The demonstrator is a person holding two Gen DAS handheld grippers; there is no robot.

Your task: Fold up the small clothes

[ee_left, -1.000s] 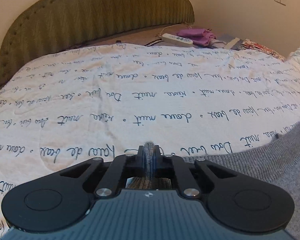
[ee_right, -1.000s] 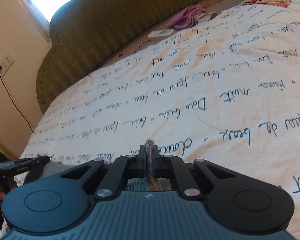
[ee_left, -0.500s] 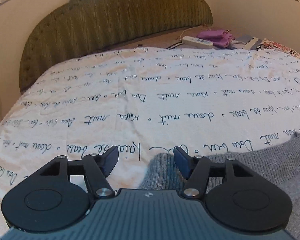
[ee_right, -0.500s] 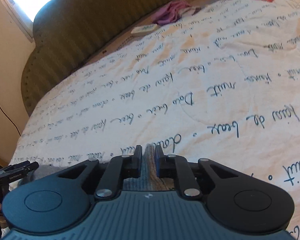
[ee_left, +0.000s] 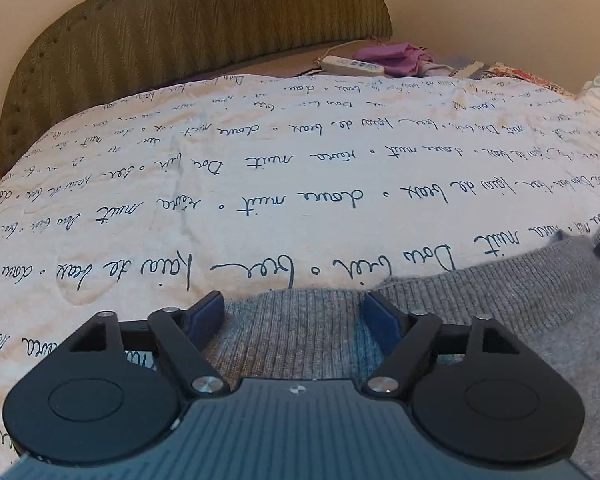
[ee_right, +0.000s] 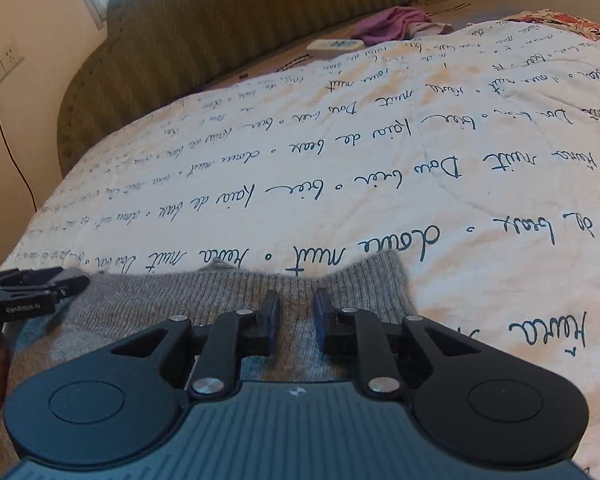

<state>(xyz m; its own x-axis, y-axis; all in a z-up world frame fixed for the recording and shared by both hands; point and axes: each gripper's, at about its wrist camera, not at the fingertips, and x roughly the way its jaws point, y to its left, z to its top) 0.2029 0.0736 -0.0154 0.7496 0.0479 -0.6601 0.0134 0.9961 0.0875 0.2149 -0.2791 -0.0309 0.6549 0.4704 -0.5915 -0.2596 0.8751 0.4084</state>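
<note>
Grey sweater point(ee_left: 480, 300) flat on bedspread point(ee_left: 300, 168) — both grippers opening, fabric btwn pads

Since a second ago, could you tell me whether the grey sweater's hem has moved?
Yes. The grey sweater was pinched upright before; its hem now lies flat against the printed bedspread, with the left gripper opening.

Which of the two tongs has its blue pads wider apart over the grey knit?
The left tongs: pads far apart. The right tongs show a narrow gap. Both are opening above the grey knit.
</note>
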